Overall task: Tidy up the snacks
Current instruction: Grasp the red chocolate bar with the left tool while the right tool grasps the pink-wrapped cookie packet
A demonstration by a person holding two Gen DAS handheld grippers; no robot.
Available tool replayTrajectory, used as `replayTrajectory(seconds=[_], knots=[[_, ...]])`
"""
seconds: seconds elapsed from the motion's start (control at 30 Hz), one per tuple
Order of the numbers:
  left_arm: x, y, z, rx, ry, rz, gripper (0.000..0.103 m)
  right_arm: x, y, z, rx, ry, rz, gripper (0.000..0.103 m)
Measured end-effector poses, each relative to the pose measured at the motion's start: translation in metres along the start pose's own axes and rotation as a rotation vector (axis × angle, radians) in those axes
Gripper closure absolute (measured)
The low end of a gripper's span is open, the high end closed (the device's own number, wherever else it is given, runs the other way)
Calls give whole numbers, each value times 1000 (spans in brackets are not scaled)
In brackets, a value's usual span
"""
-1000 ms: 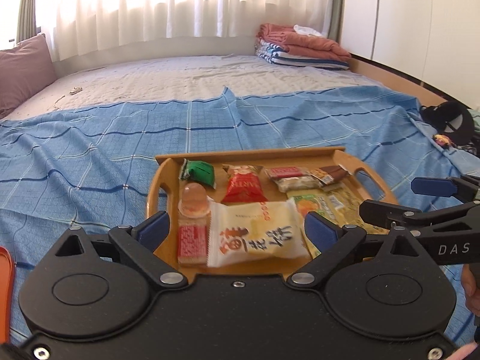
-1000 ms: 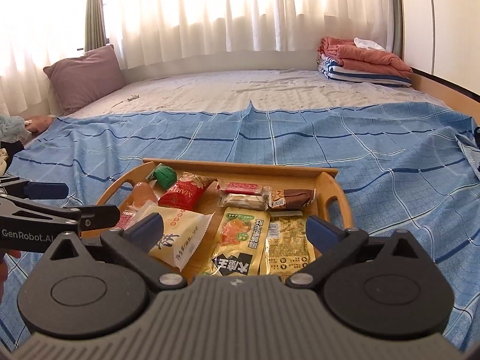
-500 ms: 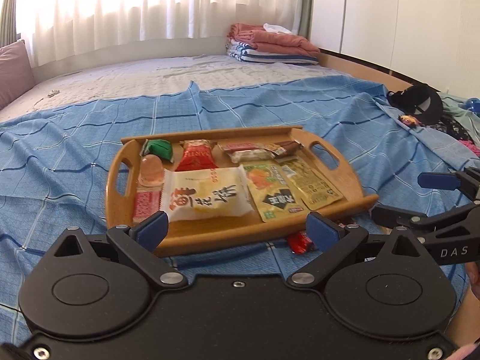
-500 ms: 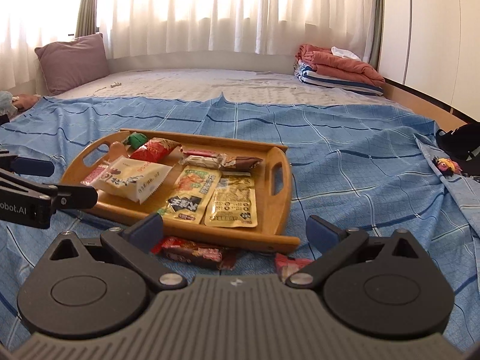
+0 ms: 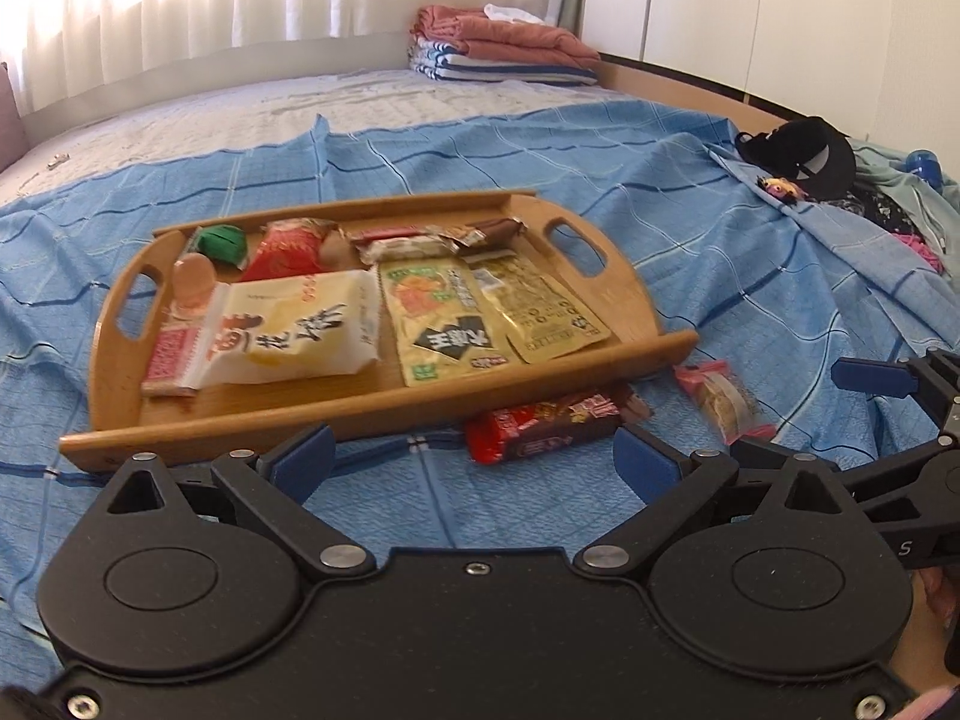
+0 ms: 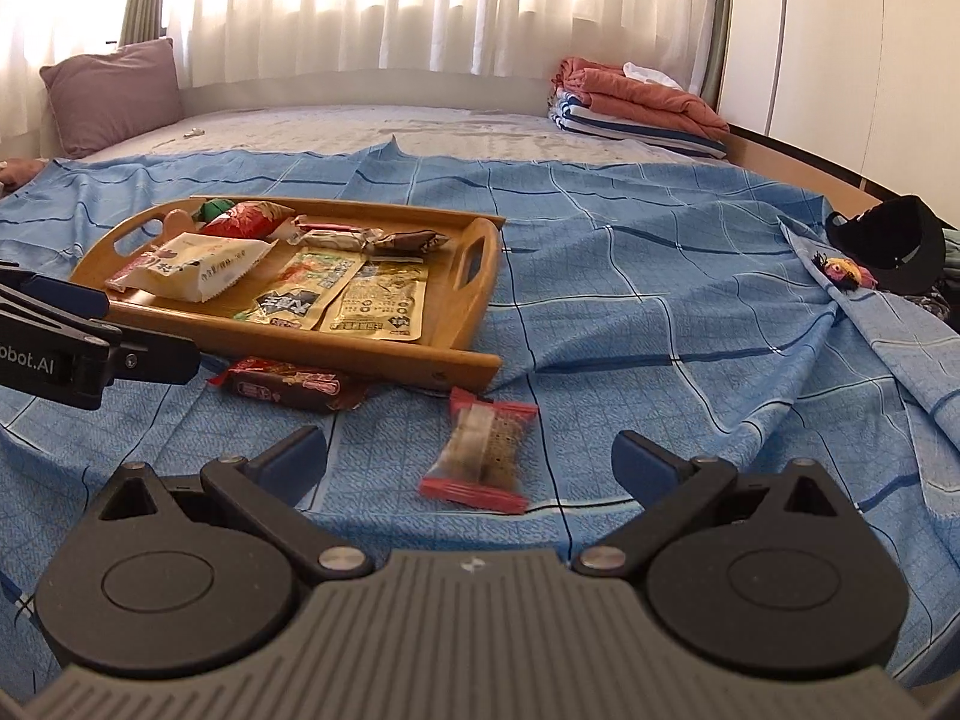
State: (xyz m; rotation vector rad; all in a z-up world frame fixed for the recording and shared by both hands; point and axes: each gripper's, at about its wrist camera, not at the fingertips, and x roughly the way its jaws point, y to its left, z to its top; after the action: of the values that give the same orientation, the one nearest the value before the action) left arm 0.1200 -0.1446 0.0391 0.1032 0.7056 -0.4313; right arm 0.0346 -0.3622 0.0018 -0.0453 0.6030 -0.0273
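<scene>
left gripper (image 5: 474, 459): fingers spread wide, empty | right gripper (image 6: 468, 459): fingers wide, empty | wooden tray (image 6: 474, 276) of snacks left of centre on bed | red-ended snack packet (image 6: 480, 450) lower centre | dark red bar (image 6: 288, 387) touching tray's near edge

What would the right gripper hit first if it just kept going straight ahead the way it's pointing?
Most likely the red-edged clear snack packet lying on the blue checked bedspread: it sits between the open fingers of the right gripper, just ahead. Depth is unclear, so a shallow path might pass above it.
</scene>
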Motion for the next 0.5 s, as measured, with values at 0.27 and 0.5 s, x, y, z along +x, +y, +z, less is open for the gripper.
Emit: replayTrajectory(seconds=[0.27, 0.5], knots=[[30, -22, 5, -15, 40, -11, 4, 16, -5, -4, 28, 36, 39, 0], [54, -28, 12, -53, 83, -8, 4, 28, -6, -3, 38, 69, 52, 0]])
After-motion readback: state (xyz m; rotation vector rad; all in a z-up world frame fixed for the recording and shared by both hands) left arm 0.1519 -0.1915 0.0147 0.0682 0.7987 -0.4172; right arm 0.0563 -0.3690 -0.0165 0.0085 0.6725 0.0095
